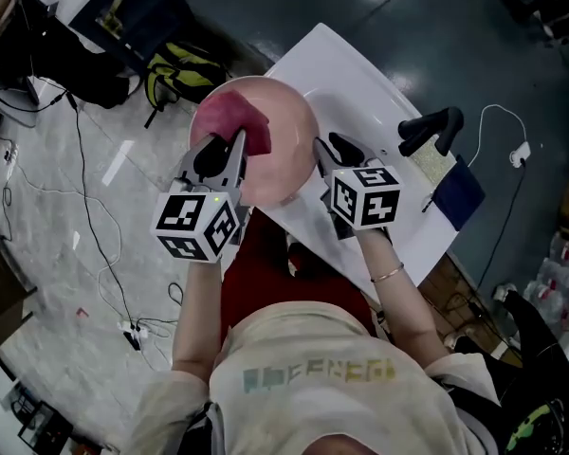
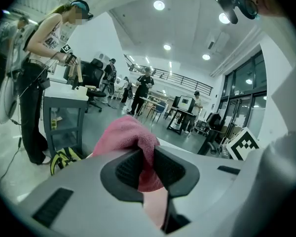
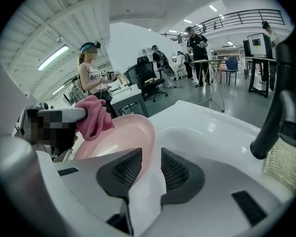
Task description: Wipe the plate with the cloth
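The plate hangs over the edge of the white sink, its rim clamped in the right gripper's jaws. The cloth rests on the plate's face, pinched in the left gripper's jaws. A black tap stands beside.

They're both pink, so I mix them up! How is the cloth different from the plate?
The cloth is darker, rosy pink and crumpled; the plate is pale pink, smooth and round. The cloth is smaller than the plate. The left gripper pinches the cloth; the right gripper pinches the plate's rim. Both are pinkish.
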